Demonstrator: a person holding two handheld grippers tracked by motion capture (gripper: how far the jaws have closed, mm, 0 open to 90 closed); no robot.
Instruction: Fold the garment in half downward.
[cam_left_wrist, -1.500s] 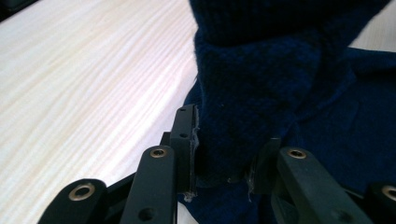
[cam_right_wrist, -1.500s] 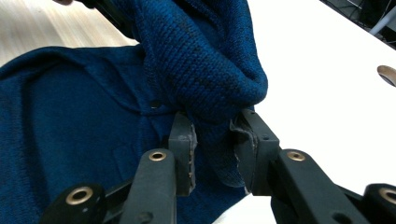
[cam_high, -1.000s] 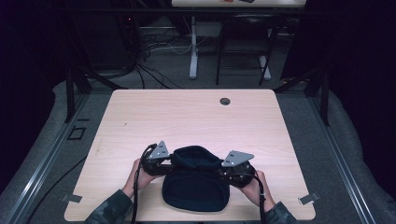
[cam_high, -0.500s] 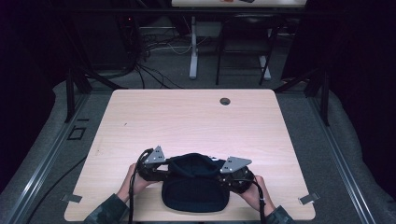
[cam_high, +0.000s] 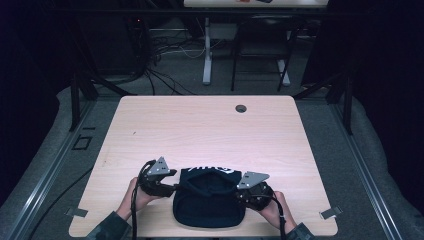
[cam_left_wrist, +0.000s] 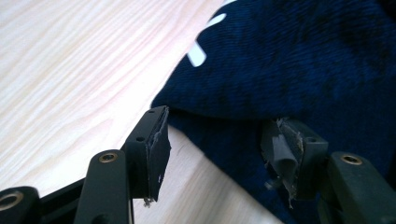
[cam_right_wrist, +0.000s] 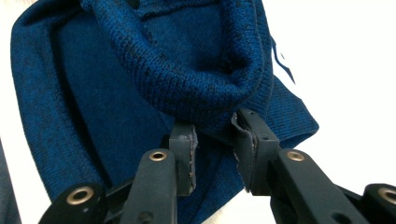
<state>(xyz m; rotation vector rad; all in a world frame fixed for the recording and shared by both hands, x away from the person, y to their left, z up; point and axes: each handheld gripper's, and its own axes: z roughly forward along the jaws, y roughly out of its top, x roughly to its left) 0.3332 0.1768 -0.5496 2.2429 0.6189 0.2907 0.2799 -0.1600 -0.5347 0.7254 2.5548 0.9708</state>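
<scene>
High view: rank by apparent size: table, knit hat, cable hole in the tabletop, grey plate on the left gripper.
1. table
2. knit hat
3. grey plate on the left gripper
4. cable hole, though it lies farther from the camera, so its rank against the plate is unsure.

Dark navy knit garment (cam_high: 209, 197) with white markings, pale woodgrain table (cam_high: 200, 130)

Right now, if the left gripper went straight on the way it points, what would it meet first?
Most likely the dark blue knit hat. The left gripper has just been opening, with the hat's edge just ahead of its tips and the table beneath. Depth is hard to judge.
</scene>
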